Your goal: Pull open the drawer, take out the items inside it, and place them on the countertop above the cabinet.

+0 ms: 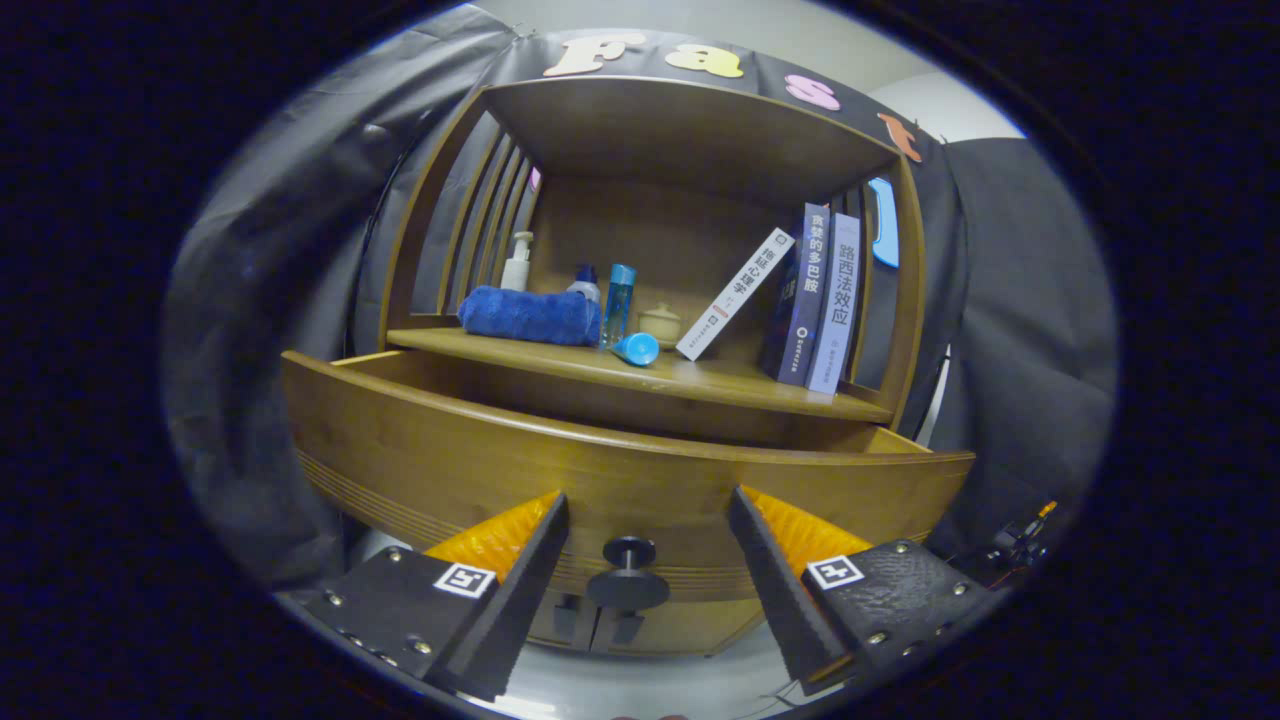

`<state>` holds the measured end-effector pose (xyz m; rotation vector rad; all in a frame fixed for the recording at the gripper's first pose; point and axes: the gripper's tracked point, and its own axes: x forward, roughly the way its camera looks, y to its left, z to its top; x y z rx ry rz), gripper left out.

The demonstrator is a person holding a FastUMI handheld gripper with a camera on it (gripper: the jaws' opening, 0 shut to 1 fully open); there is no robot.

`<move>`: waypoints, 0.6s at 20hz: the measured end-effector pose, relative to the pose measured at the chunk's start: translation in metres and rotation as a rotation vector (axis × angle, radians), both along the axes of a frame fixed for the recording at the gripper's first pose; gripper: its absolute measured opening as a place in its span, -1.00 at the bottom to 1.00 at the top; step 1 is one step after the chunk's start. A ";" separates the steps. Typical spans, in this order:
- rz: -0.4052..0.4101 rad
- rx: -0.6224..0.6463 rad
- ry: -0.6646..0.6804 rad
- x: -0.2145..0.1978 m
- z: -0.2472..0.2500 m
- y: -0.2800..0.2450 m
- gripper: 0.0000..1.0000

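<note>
One brown wooden drawer (pixel 620 470) stands pulled out; hand-held gripper (pixel 648 510) spread, touching nothing.

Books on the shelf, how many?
3. White book leans against the dark one; pale one stands upright at the shelf's end, beyond the open jaws. Others may be hidden.

Brown wooden drawer front (pixel 620 470), banded by fine grooved lines, with a round black knob (pixel 628 575). Folded deep-blue towel (pixel 530 315). White pump bottle (pixel 517 263). Clear blue bottle (pixel 617 303). Light-blue cap (pixel 637 348). Cream lidded jar (pixel 660 324). White leaning book (pixel 735 293); two purple-blue upright books (pixel 822 305).

The gripper (pixel 648 530) is seen with fingers spread apart, the knob between them, untouched.
</note>
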<state>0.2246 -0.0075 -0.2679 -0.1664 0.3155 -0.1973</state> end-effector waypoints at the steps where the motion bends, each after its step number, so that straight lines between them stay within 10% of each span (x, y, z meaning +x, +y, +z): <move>1: 0.001 -0.003 -0.002 0.005 -0.002 0.000 0.95; 12: -0.012 0.029 0.024 0.042 -0.011 -0.006 0.95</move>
